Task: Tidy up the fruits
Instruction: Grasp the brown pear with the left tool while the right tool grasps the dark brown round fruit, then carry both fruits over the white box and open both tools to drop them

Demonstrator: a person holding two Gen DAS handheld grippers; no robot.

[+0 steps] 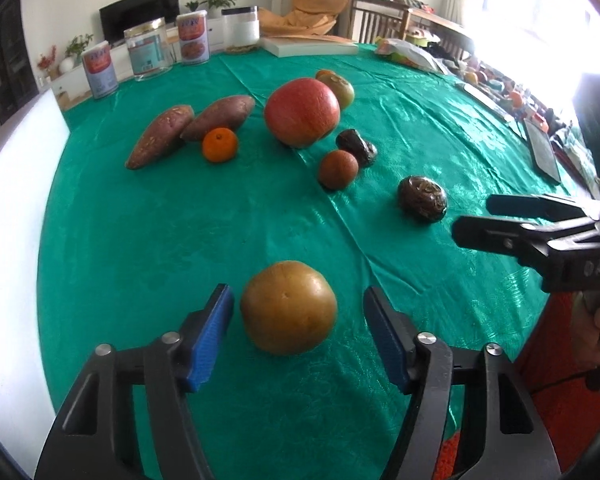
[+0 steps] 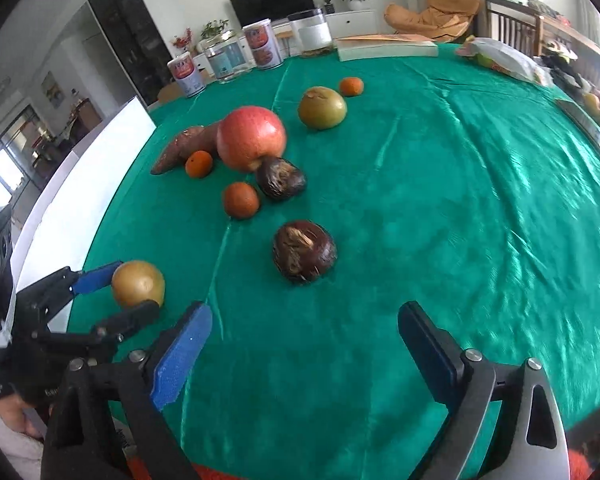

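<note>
The left gripper, jaws spread, brackets a yellow-brown pear at lower centre. Only the right wrist view shows the right gripper spread, below a dark chestnut-like fruit.

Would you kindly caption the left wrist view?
Open left gripper straddling a brown pear on the green tablecloth.

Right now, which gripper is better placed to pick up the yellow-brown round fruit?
Left. The left gripper is open with the yellow-brown fruit between its fingers; the right gripper is open over bare cloth, off to the side.

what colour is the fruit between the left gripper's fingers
Golden brown fruit, clearest in the left wrist view.
</note>
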